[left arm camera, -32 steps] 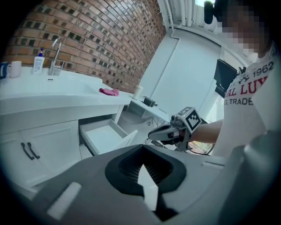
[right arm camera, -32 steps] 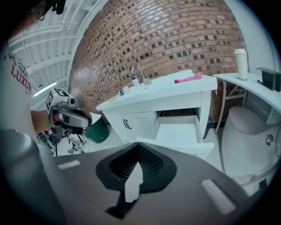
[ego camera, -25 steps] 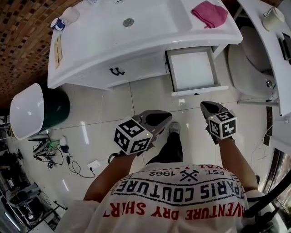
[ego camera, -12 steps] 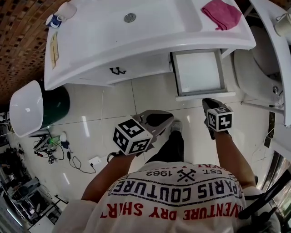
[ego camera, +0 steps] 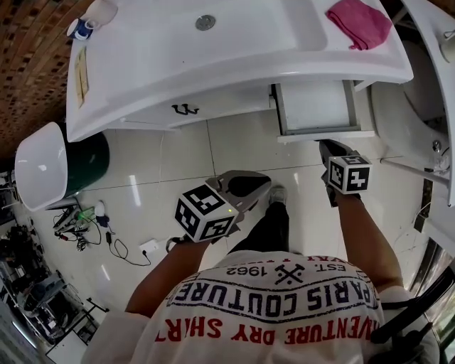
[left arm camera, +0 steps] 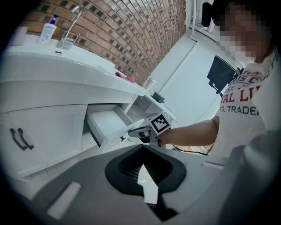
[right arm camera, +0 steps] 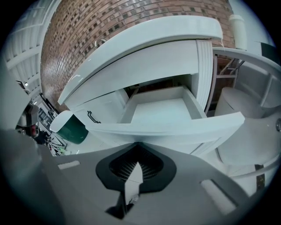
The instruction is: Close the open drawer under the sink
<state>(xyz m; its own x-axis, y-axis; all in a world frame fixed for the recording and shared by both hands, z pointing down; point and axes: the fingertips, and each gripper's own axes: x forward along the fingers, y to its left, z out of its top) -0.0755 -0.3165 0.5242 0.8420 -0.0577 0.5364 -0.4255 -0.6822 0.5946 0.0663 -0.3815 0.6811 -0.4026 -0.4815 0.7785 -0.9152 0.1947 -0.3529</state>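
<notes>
The left gripper hangs low by the person's knee, jaws closed on nothing, apparently parked out of the way. Further out, the right gripper also has its jaws pressed together and empty. Their tip is at the front panel of the drawer, touching or just short, likely to push like a blunt nose. The drawer stands partly open and bare under the right end of the sink, below a pink cloth.
</notes>
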